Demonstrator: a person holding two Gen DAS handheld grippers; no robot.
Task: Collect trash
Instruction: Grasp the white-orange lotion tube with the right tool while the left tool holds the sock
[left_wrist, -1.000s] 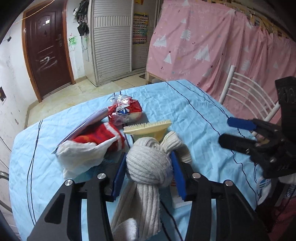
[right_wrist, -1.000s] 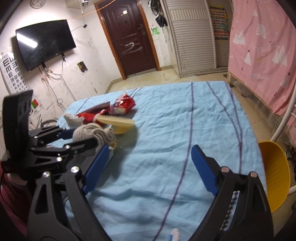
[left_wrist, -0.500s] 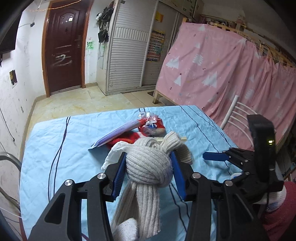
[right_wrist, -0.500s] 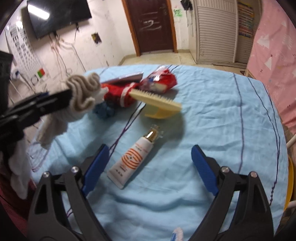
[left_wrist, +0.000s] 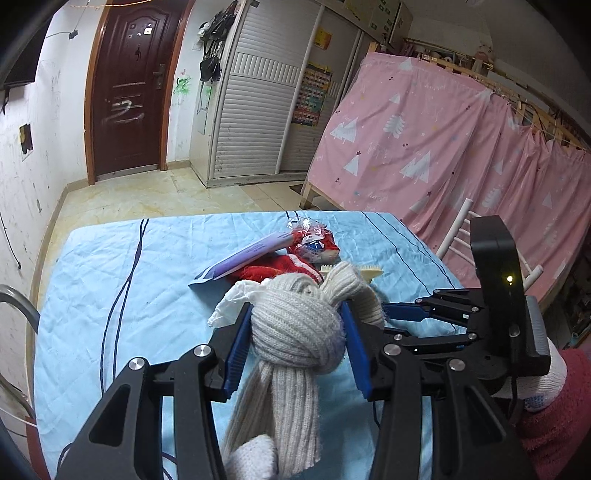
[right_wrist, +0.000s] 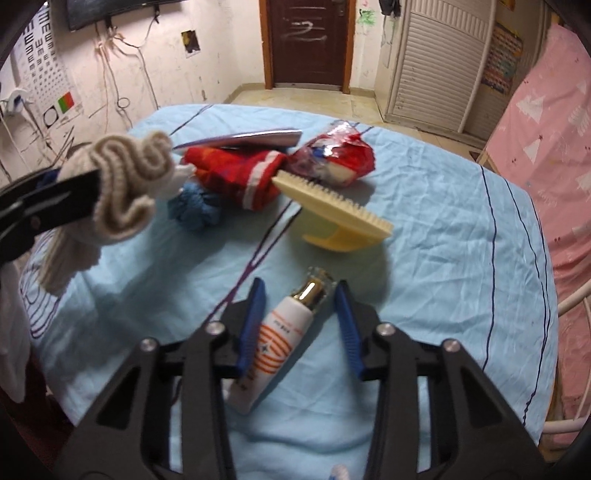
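While the left gripper (left_wrist: 295, 347) pinches a knotted beige knit cloth (left_wrist: 295, 332), the right gripper (right_wrist: 300, 325) has just been closing around the white orange-striped plastic tube with a gold cap (right_wrist: 279, 339), pads not yet pressing. It looks light, squashy and slick, so gripping mid-body seems best. Its long axis runs forward between the jaws, the cap pointing away and slightly right.

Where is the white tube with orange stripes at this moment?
In the right wrist view, the tube lies on the blue tablecloth between the right hand-held gripper's blue pads, just below the yellow brush.
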